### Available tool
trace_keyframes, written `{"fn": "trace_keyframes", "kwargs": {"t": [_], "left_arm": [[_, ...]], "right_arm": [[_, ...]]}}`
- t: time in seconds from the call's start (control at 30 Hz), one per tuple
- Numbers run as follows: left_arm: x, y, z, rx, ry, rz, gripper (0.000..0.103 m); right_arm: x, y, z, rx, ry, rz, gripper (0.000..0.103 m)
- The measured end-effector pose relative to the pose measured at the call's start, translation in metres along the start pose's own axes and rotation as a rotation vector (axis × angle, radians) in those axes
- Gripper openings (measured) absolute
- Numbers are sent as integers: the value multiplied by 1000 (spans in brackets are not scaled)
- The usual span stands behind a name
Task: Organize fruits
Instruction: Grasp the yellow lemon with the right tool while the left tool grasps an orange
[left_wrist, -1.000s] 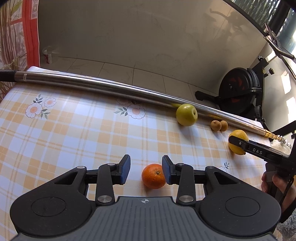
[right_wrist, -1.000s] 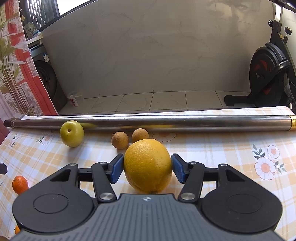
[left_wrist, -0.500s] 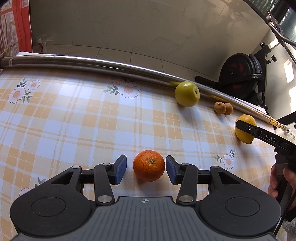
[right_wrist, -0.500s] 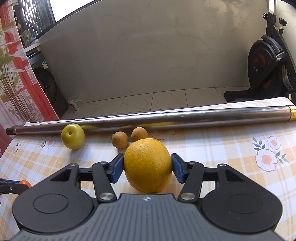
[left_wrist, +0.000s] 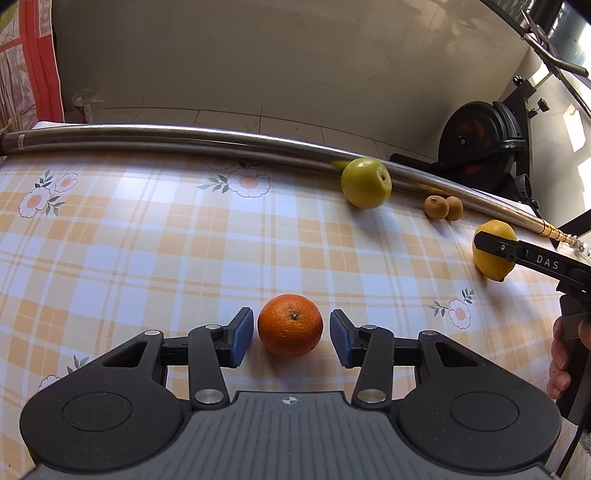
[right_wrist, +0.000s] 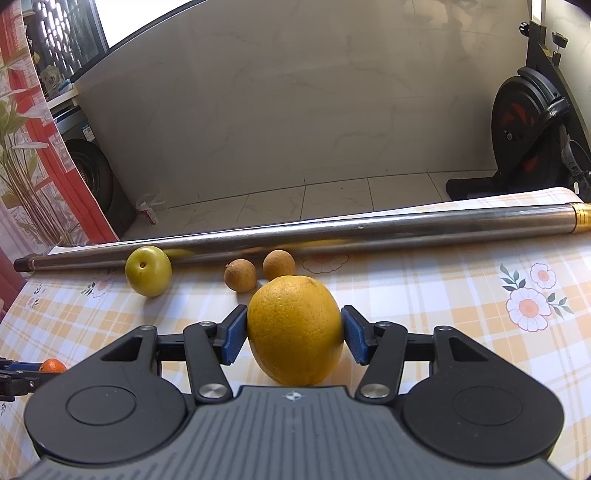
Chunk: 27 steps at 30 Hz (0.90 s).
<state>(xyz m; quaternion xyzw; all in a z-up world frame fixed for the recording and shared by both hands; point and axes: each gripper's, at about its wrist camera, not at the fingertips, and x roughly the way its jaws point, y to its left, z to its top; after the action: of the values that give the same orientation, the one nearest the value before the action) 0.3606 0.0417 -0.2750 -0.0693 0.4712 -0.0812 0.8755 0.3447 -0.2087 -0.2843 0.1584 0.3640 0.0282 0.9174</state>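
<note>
Two tongs, two fruits on the checked worktop (left_wrist: 147, 258).

Our left tongs (left_wrist: 291, 338) sit open around the small round orange tangerine (left_wrist: 290, 325), with little gaps on both sides. Farther right we see the round green-yellow apple (right_wrist: 148, 270) and two small brown round fruits (right_wrist: 240, 275) by the long shiny metal pipe (right_wrist: 332, 234). Our right tongs (right_wrist: 294, 332) squeeze the big yellow-orange citrus fruit (right_wrist: 295, 328).

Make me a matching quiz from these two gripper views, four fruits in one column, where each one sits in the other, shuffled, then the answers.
Things:
1. small orange
2. large yellow citrus
3. green apple
4. two brown longans

Places:
A. against the metal pole
B. between the open left gripper's pads
C. clamped by the right gripper
D. between apple and yellow citrus

Pairs: 1-B, 2-C, 3-A, 4-D
</note>
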Motion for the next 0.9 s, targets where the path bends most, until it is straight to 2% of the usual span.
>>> {"fn": "trace_keyframes", "kwargs": {"t": [0.1, 0.3, 0.4, 0.77, 0.9], "left_arm": [[0, -1, -1, 11, -1, 9, 39], [-6, 2, -4, 0, 3, -4, 39], [-17, 4, -4, -10, -20, -15, 39], [-84, 14, -10, -42, -108, -25, 39], [-108, 22, -15, -64, -131, -17, 39]], "right_arm": [[-1, 1, -1, 7, 4, -2, 57], [-6, 0, -3, 37, 21, -9, 57], [-12, -3, -5, 72, 37, -9, 57], [-63, -14, -17, 209, 37, 14, 57], [-89, -12, -21, 209, 21, 9, 57]]}}
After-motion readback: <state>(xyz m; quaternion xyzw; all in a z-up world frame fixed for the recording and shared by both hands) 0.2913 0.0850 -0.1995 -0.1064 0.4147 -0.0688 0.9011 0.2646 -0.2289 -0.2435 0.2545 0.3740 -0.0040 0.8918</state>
